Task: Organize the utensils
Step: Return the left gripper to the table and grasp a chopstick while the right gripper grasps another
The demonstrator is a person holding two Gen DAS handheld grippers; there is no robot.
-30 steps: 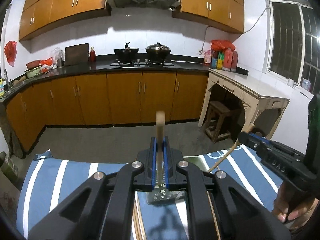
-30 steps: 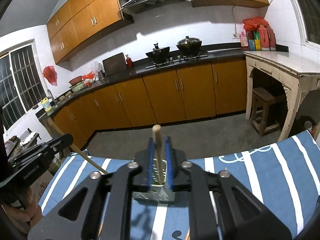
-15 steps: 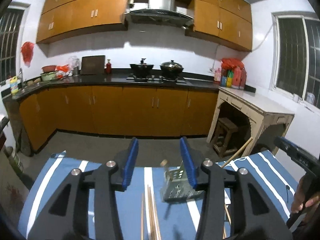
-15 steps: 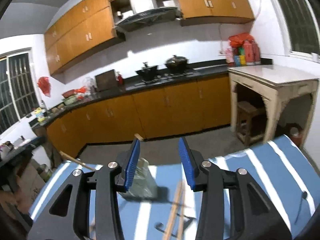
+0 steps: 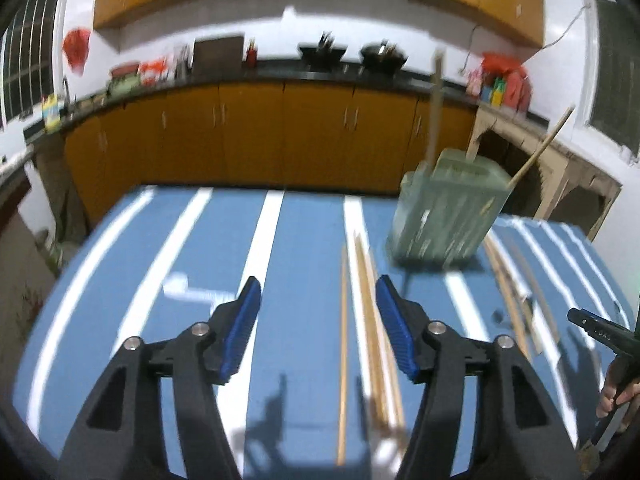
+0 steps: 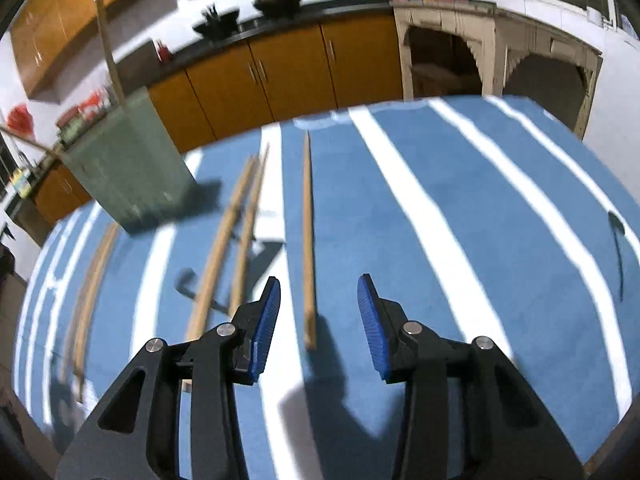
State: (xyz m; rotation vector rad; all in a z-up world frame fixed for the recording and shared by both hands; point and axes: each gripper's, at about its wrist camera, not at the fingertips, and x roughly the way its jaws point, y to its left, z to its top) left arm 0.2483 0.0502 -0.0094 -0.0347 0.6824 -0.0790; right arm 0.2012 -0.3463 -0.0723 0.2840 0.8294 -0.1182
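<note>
Right wrist: right tool (image 6: pixel 319 312) gapes over a chopstick (image 6: pixel 308 236).

Bare striped cloth (image 5: pixel 304 240) is lying open ahead of the left gripper (image 5: pixel 318 322) — loose chopsticks (image 5: pixel 374 320) are crowding its right side, the green holder (image 5: pixel 444 216) standing beyond them. One chopstick (image 6: pixel 308 240) is lying between the right gripper (image 6: pixel 318 320) fingers — wide bare cloth (image 6: pixel 500 220) is stretching off rightward.
</note>
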